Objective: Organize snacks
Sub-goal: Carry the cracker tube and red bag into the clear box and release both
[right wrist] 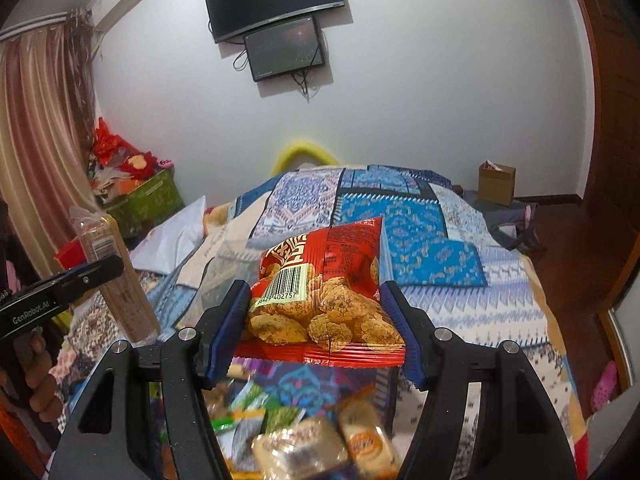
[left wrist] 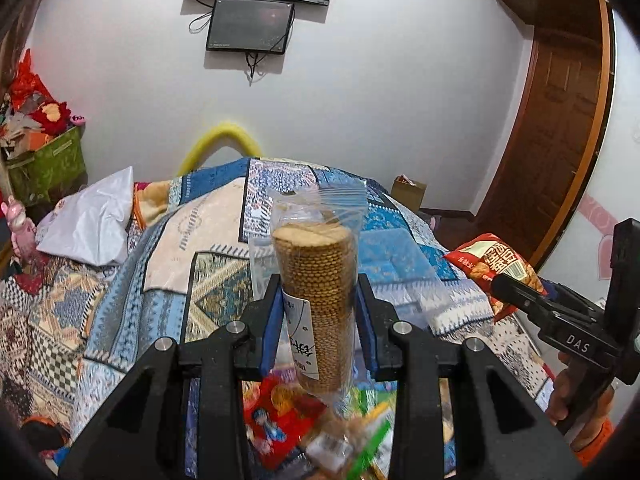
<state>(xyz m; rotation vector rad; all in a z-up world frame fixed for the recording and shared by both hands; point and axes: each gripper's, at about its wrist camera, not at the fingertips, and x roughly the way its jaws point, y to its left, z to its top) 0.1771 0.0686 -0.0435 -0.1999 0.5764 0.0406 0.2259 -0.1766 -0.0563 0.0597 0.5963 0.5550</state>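
Note:
My left gripper (left wrist: 318,304) is shut on a clear sleeve of round brown biscuits (left wrist: 314,280), held upright above the bed. It also shows at the left of the right wrist view (right wrist: 116,276). My right gripper (right wrist: 320,312) is shut on a red snack bag (right wrist: 328,296) with a barcode and pictured fried pieces. That bag also shows at the right of the left wrist view (left wrist: 492,268). Below both grippers lies a pile of small snack packets (right wrist: 304,436), also seen blurred in the left wrist view (left wrist: 320,424).
A patchwork quilt (right wrist: 420,240) covers the bed. A white pillow (left wrist: 92,220) lies at its left. A green box (right wrist: 144,200) of red items stands by the curtain. A cardboard box (right wrist: 496,184) sits on the floor near the wooden door (left wrist: 560,128).

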